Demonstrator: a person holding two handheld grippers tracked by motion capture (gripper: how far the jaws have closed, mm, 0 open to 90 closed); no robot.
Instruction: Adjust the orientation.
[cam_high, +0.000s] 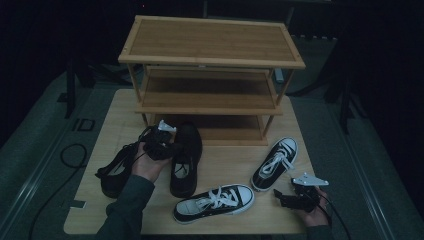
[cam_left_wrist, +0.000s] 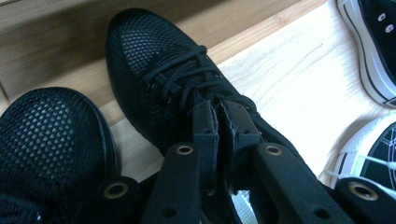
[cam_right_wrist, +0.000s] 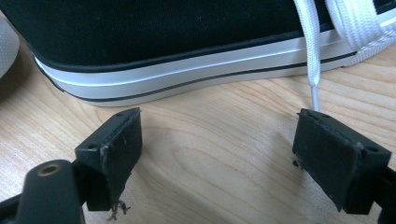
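The wooden rack (cam_high: 210, 60) stands at the back of the table (cam_high: 220, 165). Its shelves have nothing on them. All four shoes lie on the table in front of it.

The left claw (cam_high: 161, 139) (cam_left_wrist: 218, 122) is pressed together on the tongue of the right black shoe (cam_high: 186, 159) (cam_left_wrist: 177, 88). This shoe lies long-ways from front to back, and its toe points at the rack. The other black shoe (cam_high: 114, 172) (cam_left_wrist: 46, 144) lies just beside it, slanted, toe toward the rack too.

The right claw (cam_high: 285, 196) (cam_right_wrist: 217, 149) is spread wide and holds nothing. It sits low on the table, just beside the heel end of a white-laced sneaker (cam_high: 275, 162) (cam_right_wrist: 177, 42). A second sneaker (cam_high: 214, 202) lies near the front edge.
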